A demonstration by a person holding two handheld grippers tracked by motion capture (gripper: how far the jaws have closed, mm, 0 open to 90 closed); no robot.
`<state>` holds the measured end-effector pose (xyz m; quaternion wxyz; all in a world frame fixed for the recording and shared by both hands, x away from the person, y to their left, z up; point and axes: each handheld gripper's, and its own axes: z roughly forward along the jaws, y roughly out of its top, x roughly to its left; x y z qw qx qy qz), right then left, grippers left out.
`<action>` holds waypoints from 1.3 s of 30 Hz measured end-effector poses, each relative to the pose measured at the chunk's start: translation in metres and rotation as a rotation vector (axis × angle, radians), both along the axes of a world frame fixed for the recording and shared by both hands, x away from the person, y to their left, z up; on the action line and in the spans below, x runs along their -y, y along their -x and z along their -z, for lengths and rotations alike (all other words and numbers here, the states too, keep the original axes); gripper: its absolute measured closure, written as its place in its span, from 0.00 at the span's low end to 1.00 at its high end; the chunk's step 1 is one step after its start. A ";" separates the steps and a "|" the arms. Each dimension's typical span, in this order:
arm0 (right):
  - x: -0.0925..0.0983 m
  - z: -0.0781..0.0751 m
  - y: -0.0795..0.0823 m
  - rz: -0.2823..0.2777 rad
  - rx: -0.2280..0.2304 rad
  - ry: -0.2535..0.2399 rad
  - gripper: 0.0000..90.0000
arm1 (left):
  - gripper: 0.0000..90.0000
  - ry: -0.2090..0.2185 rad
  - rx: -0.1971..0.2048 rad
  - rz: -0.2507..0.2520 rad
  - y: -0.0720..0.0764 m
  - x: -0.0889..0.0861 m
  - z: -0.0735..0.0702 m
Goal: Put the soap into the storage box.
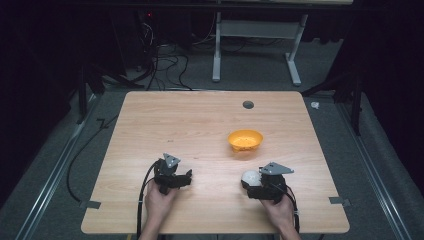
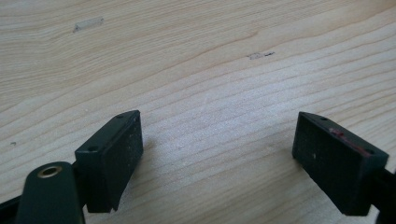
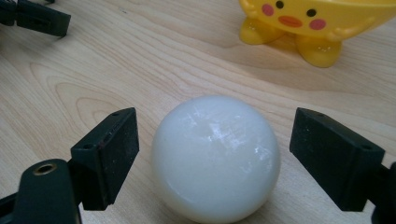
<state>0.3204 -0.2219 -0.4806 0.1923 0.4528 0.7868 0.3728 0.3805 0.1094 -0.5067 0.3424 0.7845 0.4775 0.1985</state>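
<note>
A white ball [image 3: 215, 156] rests on the wooden table [image 1: 200, 125] between the jaws of my right gripper [image 3: 215, 154], which is open with a gap on each side of the ball. From above, the ball [image 1: 250, 176] sits at the front of that gripper [image 1: 251, 181]. A yellow bowl [image 1: 245, 140] with a cartoon face [image 3: 322, 23] stands just beyond it. My left gripper [image 1: 187, 177] is open at the front left, its jaws [image 2: 217, 158] over bare wood.
A round grey hole cover [image 1: 248, 104] lies near the table's far edge. Tape pieces [image 1: 340, 201] mark the front corners. Beyond the table are a desk frame [image 1: 260, 45] and floor cables [image 1: 165, 65].
</note>
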 end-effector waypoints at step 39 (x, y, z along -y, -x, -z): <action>-0.014 0.018 -0.008 0.004 -0.073 0.096 0.27 | 0.18 0.000 0.000 0.001 0.000 0.000 0.000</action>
